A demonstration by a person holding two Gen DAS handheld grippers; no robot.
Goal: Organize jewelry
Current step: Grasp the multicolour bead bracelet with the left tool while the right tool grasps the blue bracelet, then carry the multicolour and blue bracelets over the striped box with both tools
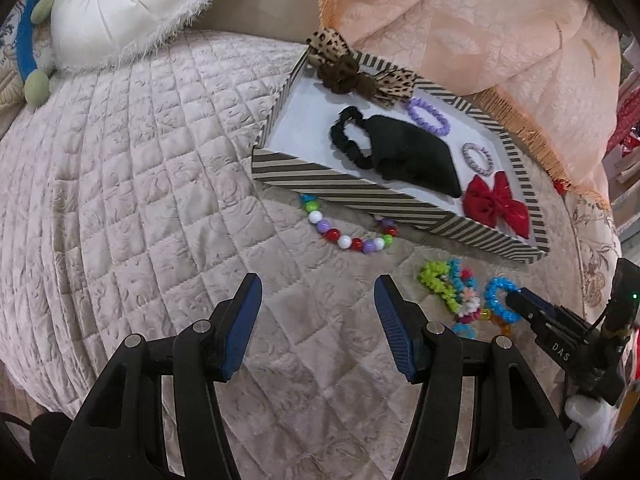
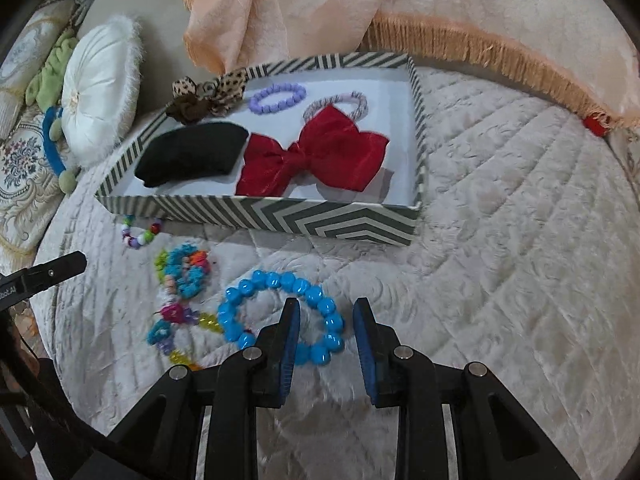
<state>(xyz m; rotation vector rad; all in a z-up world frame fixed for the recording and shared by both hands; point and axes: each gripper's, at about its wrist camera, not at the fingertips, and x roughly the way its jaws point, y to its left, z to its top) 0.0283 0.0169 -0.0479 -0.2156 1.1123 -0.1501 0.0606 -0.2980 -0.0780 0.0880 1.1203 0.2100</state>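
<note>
A striped box (image 1: pixel 340 188) (image 2: pixel 260 216) lies on a quilted bedspread. It holds a red bow (image 1: pixel 496 204) (image 2: pixel 312 156), a black pouch (image 1: pixel 412 160) (image 2: pixel 192 152), a purple bead bracelet (image 1: pixel 428 116) (image 2: pixel 278 96) and a leopard-print bow (image 1: pixel 352 68). A multicoloured bead bracelet (image 1: pixel 348 236) (image 2: pixel 140 234) rests against the box front. My left gripper (image 1: pixel 318 284) hangs open just below it, holding nothing. A heap of bright bracelets (image 1: pixel 452 288) (image 2: pixel 184 276) lies beside a blue bead bracelet (image 1: pixel 490 292) (image 2: pixel 232 320). My right gripper (image 2: pixel 327 306) (image 1: pixel 516 300) straddles that ring's right side, pads clear of the beads.
A white round pillow (image 1: pixel 120 8) (image 2: pixel 100 88) sits at the far left. A peach fringed blanket (image 1: pixel 500 40) (image 2: pixel 440 8) drapes behind the box. The bedspread (image 1: pixel 140 200) (image 2: pixel 520 260) stretches out to the left of the box and to the right of it.
</note>
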